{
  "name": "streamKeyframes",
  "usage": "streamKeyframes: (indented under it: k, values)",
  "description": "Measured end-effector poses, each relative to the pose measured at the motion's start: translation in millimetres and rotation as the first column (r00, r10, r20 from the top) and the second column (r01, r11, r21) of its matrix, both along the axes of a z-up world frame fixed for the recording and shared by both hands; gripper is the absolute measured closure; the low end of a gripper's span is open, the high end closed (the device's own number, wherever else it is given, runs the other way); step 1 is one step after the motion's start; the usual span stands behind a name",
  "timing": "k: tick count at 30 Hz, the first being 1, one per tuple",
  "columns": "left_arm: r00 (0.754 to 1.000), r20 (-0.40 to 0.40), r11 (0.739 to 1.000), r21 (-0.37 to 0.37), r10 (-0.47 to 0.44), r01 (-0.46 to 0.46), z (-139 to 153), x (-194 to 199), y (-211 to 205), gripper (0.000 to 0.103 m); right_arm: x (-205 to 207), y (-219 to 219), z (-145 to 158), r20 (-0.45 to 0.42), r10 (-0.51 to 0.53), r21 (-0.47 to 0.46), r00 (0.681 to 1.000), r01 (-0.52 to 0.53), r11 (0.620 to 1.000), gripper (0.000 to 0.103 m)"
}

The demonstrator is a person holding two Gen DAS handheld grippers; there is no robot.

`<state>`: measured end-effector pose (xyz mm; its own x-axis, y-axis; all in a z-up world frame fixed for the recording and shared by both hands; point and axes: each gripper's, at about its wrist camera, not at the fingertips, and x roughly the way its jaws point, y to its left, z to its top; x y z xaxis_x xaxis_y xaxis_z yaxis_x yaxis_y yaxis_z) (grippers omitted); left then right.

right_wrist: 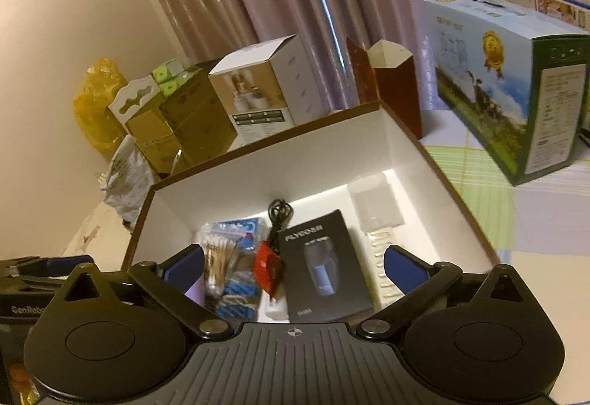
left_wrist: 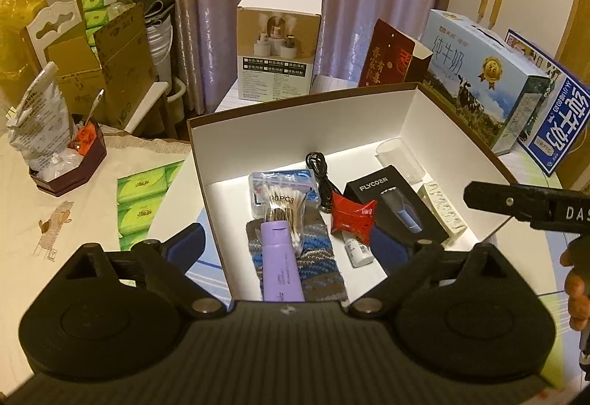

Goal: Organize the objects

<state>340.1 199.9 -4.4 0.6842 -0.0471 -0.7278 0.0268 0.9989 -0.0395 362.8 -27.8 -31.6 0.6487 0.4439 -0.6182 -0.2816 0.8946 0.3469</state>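
Note:
An open box with white walls and a brown rim [left_wrist: 295, 132] [right_wrist: 258, 161] sits on the table. Inside lie a purple tube [left_wrist: 281, 265] on a knitted sock [left_wrist: 317, 257], a bag of cotton swabs [left_wrist: 284, 206], a black cable [left_wrist: 319, 169], a red packet [left_wrist: 352, 220], a black FLYCO shaver box [left_wrist: 398, 209] [right_wrist: 324, 265], a small white bottle [left_wrist: 357, 252] and a clear cup [left_wrist: 400, 158]. My left gripper [left_wrist: 287, 246] hangs open over the box's near end, the tube lying loose below its fingers. My right gripper [right_wrist: 295, 268] is open above the shaver box.
Behind the box stand a humidifier carton [left_wrist: 278, 47], a red carton [left_wrist: 391, 55] and milk cartons [left_wrist: 486, 80]. Green tissue packs [left_wrist: 143, 198] and a dark octagonal tray [left_wrist: 70, 165] lie to the left. A hand [left_wrist: 575, 287] holds the right device at the right edge.

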Motion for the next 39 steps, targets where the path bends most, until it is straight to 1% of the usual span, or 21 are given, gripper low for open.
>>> streamKeyframes:
  k: [9, 19, 27, 32, 39]
  values:
    - [1.0, 0.017, 1.0, 0.016, 0.006, -0.006, 12, -27, -11, 0.005, -32, -14, 7, 0.005, 0.009, -0.027, 1.0, -0.009, 1.0, 0.002]
    - [0.999, 0.036, 1.0, 0.005, 0.013, -0.013, 24, -67, -26, 0.003, -74, -32, 14, 0.012, 0.006, -0.033, 1.0, -0.005, 0.999, 0.002]
    - [1.0, 0.029, 1.0, -0.009, 0.007, -0.007, 27, -105, -49, 0.003, -115, -54, 20, 0.012, 0.01, -0.039, 1.0, -0.01, 0.999, 0.002]
    - [0.999, 0.032, 1.0, -0.01, 0.0, 0.0, 29, -130, -67, 0.001, -141, -68, 23, 0.014, 0.02, -0.055, 1.0, -0.019, 0.998, 0.002]
    - [0.999, 0.034, 1.0, -0.031, -0.003, 0.004, 31, -166, -87, 0.001, -172, -82, 28, 0.017, 0.036, -0.085, 0.999, -0.035, 0.996, 0.002]
